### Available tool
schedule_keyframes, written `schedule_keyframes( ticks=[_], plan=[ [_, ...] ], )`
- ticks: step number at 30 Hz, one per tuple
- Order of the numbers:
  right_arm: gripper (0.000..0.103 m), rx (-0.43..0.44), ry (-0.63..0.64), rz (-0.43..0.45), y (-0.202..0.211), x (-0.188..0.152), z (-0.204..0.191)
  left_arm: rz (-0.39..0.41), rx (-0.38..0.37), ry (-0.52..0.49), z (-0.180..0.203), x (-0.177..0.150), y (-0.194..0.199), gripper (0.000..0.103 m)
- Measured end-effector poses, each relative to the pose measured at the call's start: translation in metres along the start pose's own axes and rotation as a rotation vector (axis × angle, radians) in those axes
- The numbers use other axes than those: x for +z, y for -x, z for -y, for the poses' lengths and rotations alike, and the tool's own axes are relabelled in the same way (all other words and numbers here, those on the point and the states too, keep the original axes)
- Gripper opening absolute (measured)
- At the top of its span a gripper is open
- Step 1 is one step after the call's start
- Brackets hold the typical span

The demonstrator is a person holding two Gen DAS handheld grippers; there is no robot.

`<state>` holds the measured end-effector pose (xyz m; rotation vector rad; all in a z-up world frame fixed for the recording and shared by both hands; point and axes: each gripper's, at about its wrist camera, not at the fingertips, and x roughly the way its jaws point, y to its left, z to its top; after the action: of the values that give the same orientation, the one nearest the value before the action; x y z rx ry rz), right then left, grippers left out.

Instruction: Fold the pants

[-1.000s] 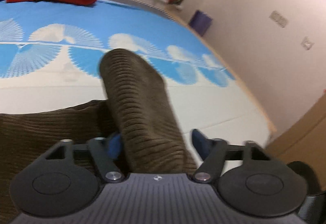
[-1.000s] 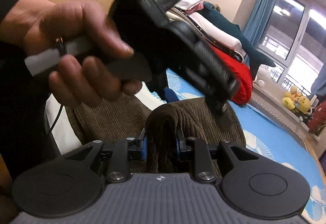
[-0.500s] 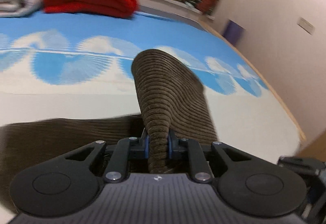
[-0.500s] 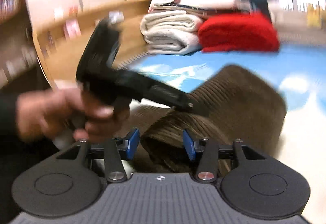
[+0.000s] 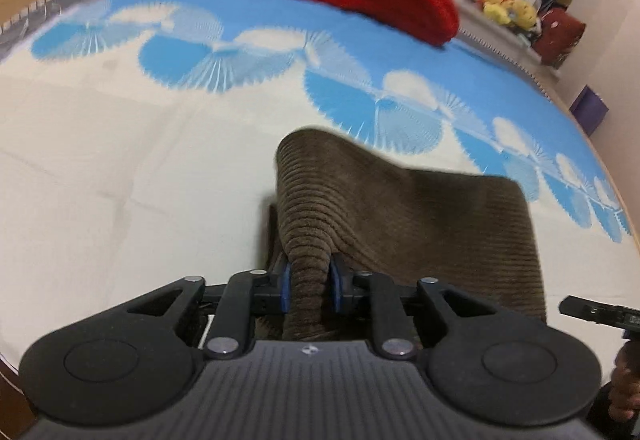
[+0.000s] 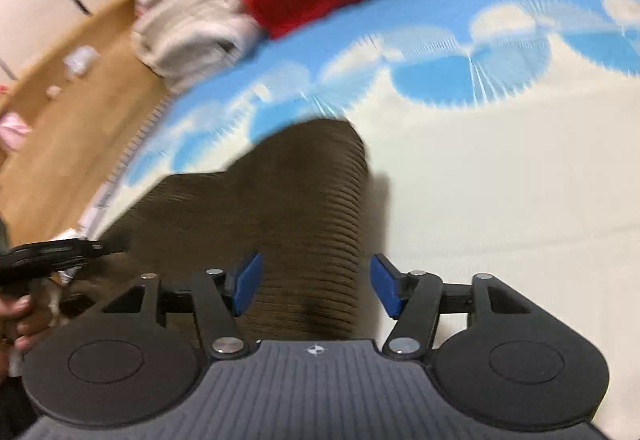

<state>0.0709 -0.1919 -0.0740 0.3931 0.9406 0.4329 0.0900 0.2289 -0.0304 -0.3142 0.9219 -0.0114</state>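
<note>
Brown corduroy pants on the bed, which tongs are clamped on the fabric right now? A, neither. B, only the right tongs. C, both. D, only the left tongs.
D: the left tongs pinch a ridge of the brown corduroy pants between their blue pads, while the right tongs have just been opening, their pads standing clear of the cloth between them.

Soft even indoor light, fisheye-bent edges, heavy motion blur across the right wrist view.
</note>
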Motion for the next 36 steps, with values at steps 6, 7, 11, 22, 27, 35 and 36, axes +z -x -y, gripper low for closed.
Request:
schedule_keyframes(
  ticks=[6, 7, 11, 22, 27, 35, 36],
  plan=[
    [0.072, -0.051, -0.037, -0.120, -0.042, -0.013, 0.001, -0.037, 0.057, 0.157, -0.034, 0.011, -0.025, 0.080],
    [0.073, -0.057, -0.037, -0.134, -0.050, -0.013, 0.000, -0.070, 0.022, 0.198, -0.038, 0.012, -0.032, 0.081],
    [0.076, -0.042, -0.058, -0.163, -0.057, -0.013, 0.001, -0.191, -0.040, 0.229, -0.041, 0.011, -0.065, 0.084],
    [0.018, 0.022, 0.044, -0.079, -0.056, 0.001, -0.014, -0.153, -0.111, 0.227, -0.005, 0.027, -0.083, 0.045],
    [0.017, -0.013, -0.008, -0.003, -0.017, 0.033, 0.021, -0.207, -0.198, 0.204, 0.053, 0.038, -0.114, 0.043],
    [0.016, -0.243, -0.029, -0.084, 0.025, 0.065, 0.123, -0.250, -0.307, 0.010, 0.186, 0.035, -0.169, 0.045],
    [0.016, -0.264, -0.056, -0.092, 0.028, 0.065, 0.138, -0.244, -0.313, -0.027, 0.198, 0.031, -0.173, 0.046]
  ],
)
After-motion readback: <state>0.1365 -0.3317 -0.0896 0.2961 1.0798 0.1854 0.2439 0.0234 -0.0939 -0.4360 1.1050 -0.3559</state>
